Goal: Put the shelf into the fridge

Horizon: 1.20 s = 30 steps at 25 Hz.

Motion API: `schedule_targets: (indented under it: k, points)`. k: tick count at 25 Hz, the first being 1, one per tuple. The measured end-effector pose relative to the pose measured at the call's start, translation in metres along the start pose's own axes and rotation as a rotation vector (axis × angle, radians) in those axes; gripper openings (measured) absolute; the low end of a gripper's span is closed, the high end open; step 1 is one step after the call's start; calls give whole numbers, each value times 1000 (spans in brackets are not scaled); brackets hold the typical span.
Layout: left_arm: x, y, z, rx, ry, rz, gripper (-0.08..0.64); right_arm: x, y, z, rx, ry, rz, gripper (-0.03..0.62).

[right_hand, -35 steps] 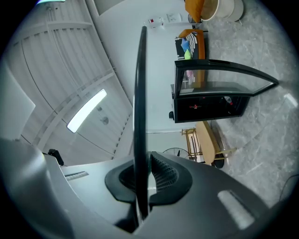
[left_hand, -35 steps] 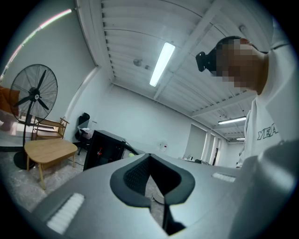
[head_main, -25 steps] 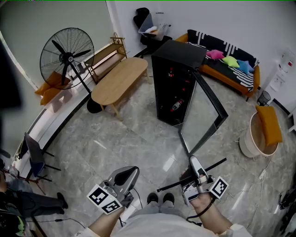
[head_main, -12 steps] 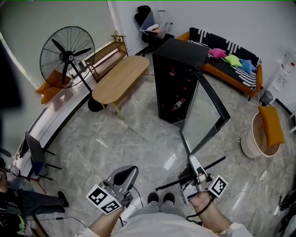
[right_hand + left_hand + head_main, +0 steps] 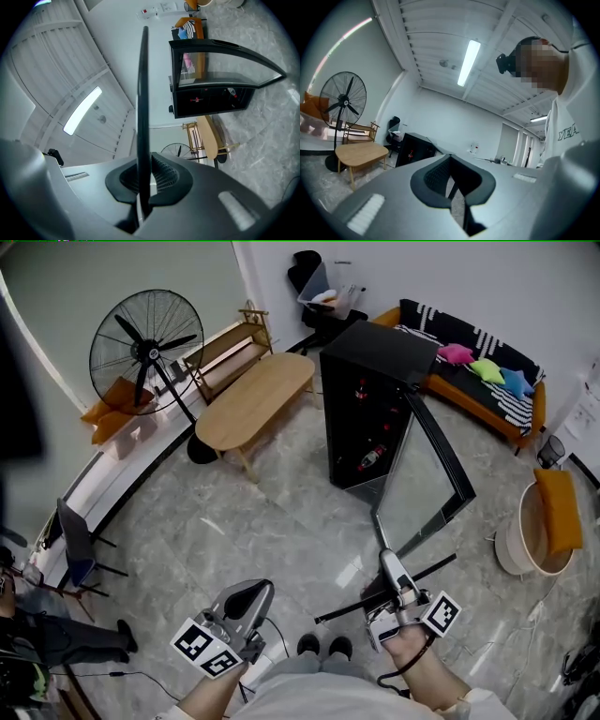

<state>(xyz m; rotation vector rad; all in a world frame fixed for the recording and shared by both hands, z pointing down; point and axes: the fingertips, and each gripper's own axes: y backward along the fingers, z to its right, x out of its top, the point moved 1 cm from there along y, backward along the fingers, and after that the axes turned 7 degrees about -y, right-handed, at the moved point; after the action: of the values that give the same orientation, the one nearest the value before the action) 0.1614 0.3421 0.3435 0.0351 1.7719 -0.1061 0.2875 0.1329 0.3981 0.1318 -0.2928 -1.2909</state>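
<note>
Shelf (image 5: 142,98) — seen edge-on as a thin dark bar — is clamped between the closed jaws of the right gripper (image 5: 394,585) and is carried low, just in front of the person's shoes (image 5: 323,645). The jaws of the left gripper (image 5: 452,182) are drawn together to a narrow slit, and nothing is held between them; this gripper is kept beside the body.

Stage of the task: the shelf has been picked up, but it is well apart from the fridge (image 5: 380,348), with a stretch of marble floor (image 5: 262,521) between them. The glass door (image 5: 427,479) already stands open, so no opening step appears to remain. What is judged to be left is the approach, the levelling of the shelf, and its sliding into the cabinet.

Containers: a bottle (image 5: 373,457) and a few small red-marked items are seen inside the black fridge — their kind cannot be made out. A round white basket (image 5: 511,545) at the right holds an orange cushion (image 5: 556,507).
</note>
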Motion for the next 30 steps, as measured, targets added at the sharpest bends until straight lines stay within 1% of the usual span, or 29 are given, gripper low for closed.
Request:
schedule_targets:
  k: [6, 10, 12, 16, 20, 26, 30]
  points:
    - [-2, -4, -16, 21, 6, -8, -5, 8, -21, 11, -12, -3, 1, 14]
    - [0, -10, -36, 11, 8, -1, -5, 14, -39, 19, -12, 7, 22, 12]
    - [3, -17, -50, -7, 14, 1, -5, 15, -51, 22, -10, 11, 42, 14]
    - [9, -33, -80, -65, 24, -6, -5, 17, -73, 28, -1, 20, 96, 14]
    - [17, -50, -115, -114, 15, -18, -5, 21, -99, 40, 4, 32, 148, 14]
    - [27, -69, -170, -167, 9, -35, -5, 22, -138, 57, 16, 43, 219, 14]
    - [31, -86, -195, -192, 14, -46, -5, 28, -160, 67, 14, 56, 247, 14]
